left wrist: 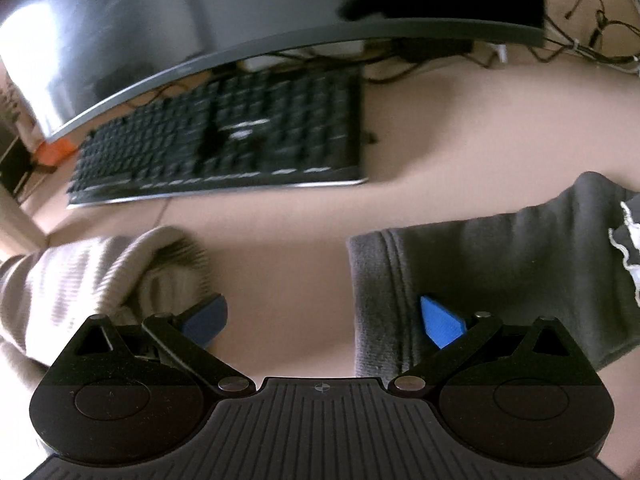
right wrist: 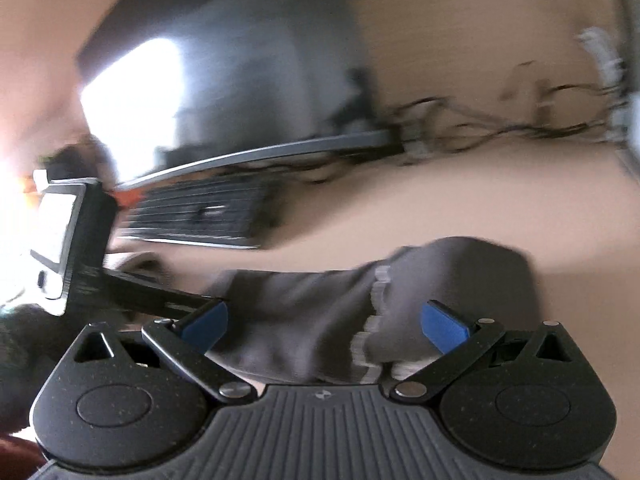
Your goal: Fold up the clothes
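No readable text.
Keyboard (left wrist: 224, 136) key legends blurred beyond reading; white print on grey garment (left wrist: 628, 248) illegible.

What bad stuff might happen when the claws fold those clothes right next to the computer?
1. The keyboard lies just beyond the grey garment; a swung sleeve or claw might knock it.
2. Loose cables trail behind the monitor and could snag.
3. Both claws, left and right, are open and hold nothing. The striped garment lies close by, so a careless grab may catch the wrong cloth.
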